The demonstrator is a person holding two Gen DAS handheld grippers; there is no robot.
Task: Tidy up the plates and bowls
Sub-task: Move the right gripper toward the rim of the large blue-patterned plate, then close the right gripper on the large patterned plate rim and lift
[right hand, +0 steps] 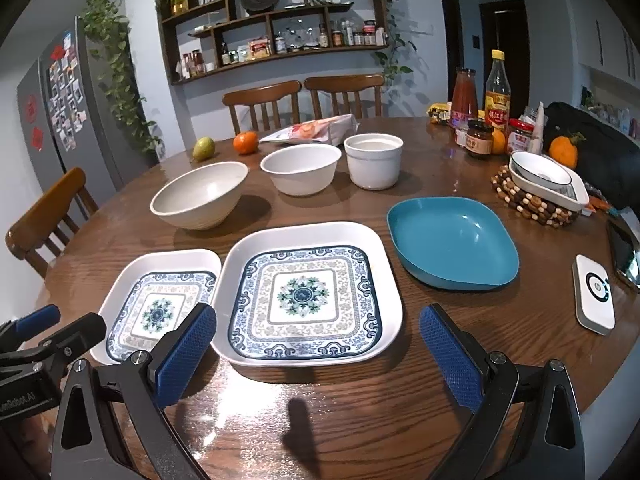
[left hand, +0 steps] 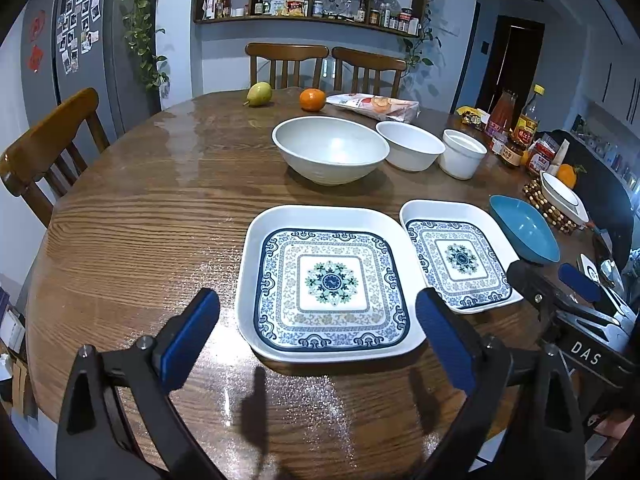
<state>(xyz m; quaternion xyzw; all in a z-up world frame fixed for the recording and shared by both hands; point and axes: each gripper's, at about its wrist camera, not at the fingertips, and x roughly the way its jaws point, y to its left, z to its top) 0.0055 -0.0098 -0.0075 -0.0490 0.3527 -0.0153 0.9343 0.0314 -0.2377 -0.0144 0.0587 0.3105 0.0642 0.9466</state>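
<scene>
Two square white plates with blue patterns lie side by side on the round wooden table (left hand: 140, 220). In the left wrist view one plate (left hand: 330, 282) lies just ahead of my open, empty left gripper (left hand: 318, 338), the other plate (left hand: 456, 256) to its right. In the right wrist view my open, empty right gripper (right hand: 318, 350) faces a patterned plate (right hand: 306, 294), with the second plate (right hand: 160, 300) to its left. A blue dish (right hand: 454, 244) sits right of them. Behind stand a large bowl (right hand: 200, 196), a smaller bowl (right hand: 300, 170) and a white pot (right hand: 374, 160).
A pear (right hand: 203, 148), an orange (right hand: 245, 142) and a snack bag (right hand: 312, 128) lie at the far edge. Bottles and jars (right hand: 496, 112) stand far right, beside a dish on a beaded trivet (right hand: 544, 184). A white device (right hand: 594, 296) lies right. Chairs surround the table.
</scene>
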